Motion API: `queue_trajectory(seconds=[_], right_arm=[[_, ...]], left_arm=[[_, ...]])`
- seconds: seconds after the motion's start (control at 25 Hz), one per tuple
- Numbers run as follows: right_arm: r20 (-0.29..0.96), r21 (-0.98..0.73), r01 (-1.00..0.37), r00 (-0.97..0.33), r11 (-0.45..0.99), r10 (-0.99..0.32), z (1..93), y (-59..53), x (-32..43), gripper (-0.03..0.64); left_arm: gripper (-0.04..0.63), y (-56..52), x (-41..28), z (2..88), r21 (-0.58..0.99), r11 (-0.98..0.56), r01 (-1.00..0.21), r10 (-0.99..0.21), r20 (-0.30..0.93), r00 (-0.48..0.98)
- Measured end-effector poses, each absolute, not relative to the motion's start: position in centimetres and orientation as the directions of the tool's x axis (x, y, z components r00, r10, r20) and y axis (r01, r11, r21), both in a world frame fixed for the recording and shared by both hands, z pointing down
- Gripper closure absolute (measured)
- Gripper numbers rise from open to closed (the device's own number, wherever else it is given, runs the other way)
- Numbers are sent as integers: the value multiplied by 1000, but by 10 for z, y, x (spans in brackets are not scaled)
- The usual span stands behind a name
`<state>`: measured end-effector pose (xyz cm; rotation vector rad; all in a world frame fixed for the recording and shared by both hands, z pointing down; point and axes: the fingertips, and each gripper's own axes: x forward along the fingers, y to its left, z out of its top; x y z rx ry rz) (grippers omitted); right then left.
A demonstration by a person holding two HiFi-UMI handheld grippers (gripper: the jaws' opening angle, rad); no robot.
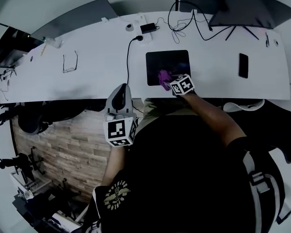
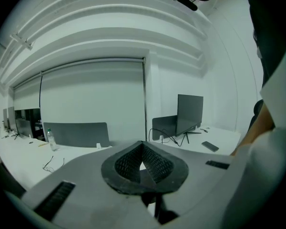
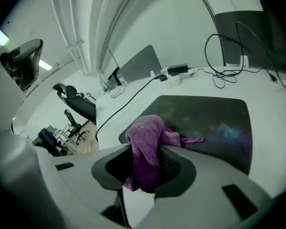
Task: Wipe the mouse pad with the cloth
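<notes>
Dim, bluish, even light; strong fisheye warping and dark vignetted corners.

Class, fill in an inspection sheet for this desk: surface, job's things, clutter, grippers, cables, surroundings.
Surface: white table.
Job's things: dark mouse pad near the front edge; purple cloth lying on its front part.
Clutter: glasses, phone, monitor.
Grippers: right gripper shut on the cloth; left gripper shut, empty, by the table's front edge.
Cables: black cable running from the front edge towards a power adapter; loops by the monitor.
Surroundings: wood floor, office chair.
</notes>
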<state>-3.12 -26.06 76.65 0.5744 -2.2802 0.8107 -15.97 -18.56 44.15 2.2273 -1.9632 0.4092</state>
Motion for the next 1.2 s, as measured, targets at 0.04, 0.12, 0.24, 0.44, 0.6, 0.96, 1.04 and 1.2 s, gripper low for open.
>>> queue_trajectory(seconds=[0.04, 0.12, 0.24, 0.44, 0.6, 0.96, 1.04, 1.2], right_arm=[[695, -395, -589, -694, 705, -190, 766, -261, -22, 499], [697, -396, -613, -685, 684, -211, 766, -263, -3, 499], [699, -396, -654, -670, 644, -250, 769, -266, 27, 499], [715, -408, -722, -634, 560, -296, 773, -262, 70, 499], [738, -397, -768, -593, 503, -323, 774, -258, 95, 499], [668, -456, -793, -605, 404, -434, 730, -274, 112, 502], [594, -448, -782, -623, 434, -510, 685, -287, 112, 502], [407, -411, -757, -651, 508, -641, 577, -313, 108, 502]], left_arm=[[594, -188, -155, 441, -70, -148, -987, -948, 293, 121], [594, -193, -147, 440, -70, -172, -983, -947, 286, 145], [594, -200, -135, 441, -74, -198, -977, -943, 286, 169], [594, -210, -122, 439, -77, -235, -969, -933, 296, 203], [594, -224, -121, 434, -78, -258, -963, -931, 288, 226], [594, -267, -120, 410, -67, -284, -956, -938, 224, 263], [594, -277, -127, 401, -72, -274, -959, -945, 207, 254], [594, -294, -146, 381, -82, -245, -966, -956, 184, 227]])
